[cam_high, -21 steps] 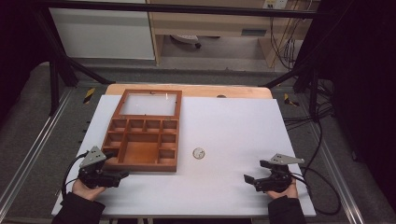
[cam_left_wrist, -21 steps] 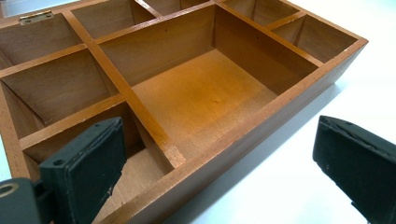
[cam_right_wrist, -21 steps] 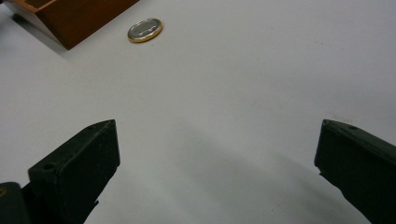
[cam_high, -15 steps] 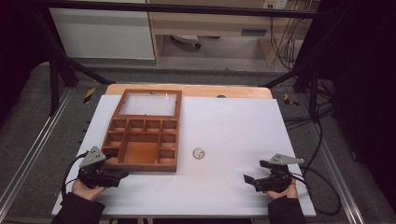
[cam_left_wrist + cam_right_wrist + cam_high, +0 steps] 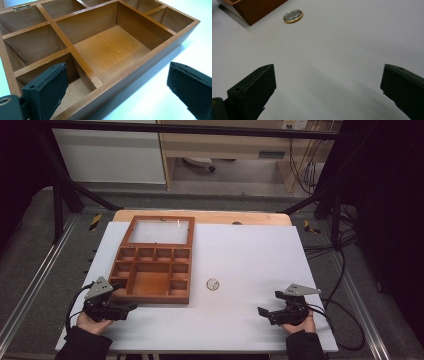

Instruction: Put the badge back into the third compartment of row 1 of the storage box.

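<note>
A wooden divided box [image 5: 152, 270] with its glass lid laid open lies on the left of the white table; its compartments [image 5: 110, 50] hold nothing. A small round gold-rimmed badge [image 5: 213, 284] [image 5: 293, 16] lies on the table just right of the box. My left gripper [image 5: 127, 309] [image 5: 117, 95] rests open at the box's near left corner, its jaws wide apart on either side of the front wall. Open too, my right gripper [image 5: 261, 312] [image 5: 327, 92] sits near the front right of the table, pointing left toward the badge with nothing between its jaws.
The white tabletop [image 5: 260, 255] lies on a wooden board [image 5: 210, 217]. Metal rails [image 5: 30, 285] run along both sides. Cables [image 5: 345, 320] trail off the right edge. A white cabinet [image 5: 110, 155] and shelving stand beyond the far edge.
</note>
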Demonstrator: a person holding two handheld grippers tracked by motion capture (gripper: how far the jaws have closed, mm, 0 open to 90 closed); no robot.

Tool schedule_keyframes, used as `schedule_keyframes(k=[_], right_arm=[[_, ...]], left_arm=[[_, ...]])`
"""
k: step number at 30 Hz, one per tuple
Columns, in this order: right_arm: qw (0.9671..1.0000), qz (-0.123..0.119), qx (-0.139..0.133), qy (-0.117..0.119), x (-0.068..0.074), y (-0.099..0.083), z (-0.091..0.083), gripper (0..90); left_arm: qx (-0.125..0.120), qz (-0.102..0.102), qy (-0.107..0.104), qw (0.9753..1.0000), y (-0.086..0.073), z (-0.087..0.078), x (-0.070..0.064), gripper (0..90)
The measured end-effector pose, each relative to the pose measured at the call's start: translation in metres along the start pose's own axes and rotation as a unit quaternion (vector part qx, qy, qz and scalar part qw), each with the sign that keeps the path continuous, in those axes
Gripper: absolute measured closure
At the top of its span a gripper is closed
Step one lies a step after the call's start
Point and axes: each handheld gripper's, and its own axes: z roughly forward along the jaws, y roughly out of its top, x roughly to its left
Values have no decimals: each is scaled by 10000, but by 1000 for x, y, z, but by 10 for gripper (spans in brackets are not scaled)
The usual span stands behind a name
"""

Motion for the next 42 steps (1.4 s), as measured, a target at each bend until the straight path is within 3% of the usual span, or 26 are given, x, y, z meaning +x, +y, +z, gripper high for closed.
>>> schedule_keyframes(k=[42], right_arm=[[9990,-409,201,20,41,36,48,8]], left_arm=[[-8,-24,113,9999,1,-1,0,36]])
